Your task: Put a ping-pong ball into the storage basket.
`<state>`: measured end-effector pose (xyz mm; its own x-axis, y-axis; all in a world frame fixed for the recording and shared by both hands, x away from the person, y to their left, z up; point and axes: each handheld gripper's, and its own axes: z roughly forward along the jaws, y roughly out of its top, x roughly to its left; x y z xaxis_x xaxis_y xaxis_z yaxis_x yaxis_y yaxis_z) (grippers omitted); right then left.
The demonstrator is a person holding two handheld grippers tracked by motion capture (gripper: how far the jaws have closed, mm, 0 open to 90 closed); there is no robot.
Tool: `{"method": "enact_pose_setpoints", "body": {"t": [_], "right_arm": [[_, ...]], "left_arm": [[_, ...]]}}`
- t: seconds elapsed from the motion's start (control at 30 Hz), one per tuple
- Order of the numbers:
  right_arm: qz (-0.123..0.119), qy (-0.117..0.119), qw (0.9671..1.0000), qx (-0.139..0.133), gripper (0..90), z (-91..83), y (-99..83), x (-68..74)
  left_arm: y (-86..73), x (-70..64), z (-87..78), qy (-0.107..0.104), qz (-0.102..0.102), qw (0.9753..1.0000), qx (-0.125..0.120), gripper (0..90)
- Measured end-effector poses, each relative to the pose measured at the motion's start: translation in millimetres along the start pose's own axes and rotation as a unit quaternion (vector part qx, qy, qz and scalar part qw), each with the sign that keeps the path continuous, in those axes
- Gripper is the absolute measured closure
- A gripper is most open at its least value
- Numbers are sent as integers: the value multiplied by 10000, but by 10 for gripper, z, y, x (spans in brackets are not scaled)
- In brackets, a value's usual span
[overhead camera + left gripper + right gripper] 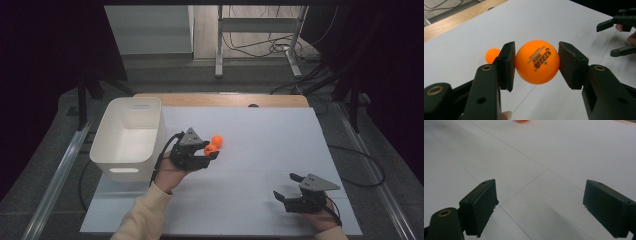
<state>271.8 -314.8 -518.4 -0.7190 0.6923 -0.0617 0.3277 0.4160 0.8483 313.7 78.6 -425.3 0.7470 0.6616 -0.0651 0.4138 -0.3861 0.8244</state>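
My left gripper (212,150) is shut on an orange ping-pong ball (210,148) near the middle of the white table sheet (260,140). In the left gripper view both pads press the printed ball (537,62) from either side of my left gripper (537,50). A second orange ball (218,140) lies on the sheet just beyond it, small and partly hidden behind the left jaw (491,55). My right gripper (284,185) stands open near the front right, with nothing between its fingers (540,185). Its view catches an orange ball (522,120) at the top edge.
A white plastic bin (127,135) stands at the table's left side, close to my left hand. A wooden strip (220,100) runs along the far edge. The right gripper (617,37) appears open at the upper right of the left gripper view.
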Motion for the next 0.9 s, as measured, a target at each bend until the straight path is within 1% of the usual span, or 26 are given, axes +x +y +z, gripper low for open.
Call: {"method": "enact_pose_setpoints", "body": {"t": [0.33, 0.7, 0.9], "right_arm": [[4, 4, 10000, 1, 124, -4, 0, 0], [-9, 5, 10000, 2, 125, 0, -2, 1], [-23, 4, 10000, 6, 126, 0, -3, 1]], "left_arm": [[26, -17, -69, 25, 23, 9999, -108, 502], [29, 27, -151, 92, -30, 9997, -218, 502], [38, 29, -190, 118, -10, 9995, -283, 501]]}}
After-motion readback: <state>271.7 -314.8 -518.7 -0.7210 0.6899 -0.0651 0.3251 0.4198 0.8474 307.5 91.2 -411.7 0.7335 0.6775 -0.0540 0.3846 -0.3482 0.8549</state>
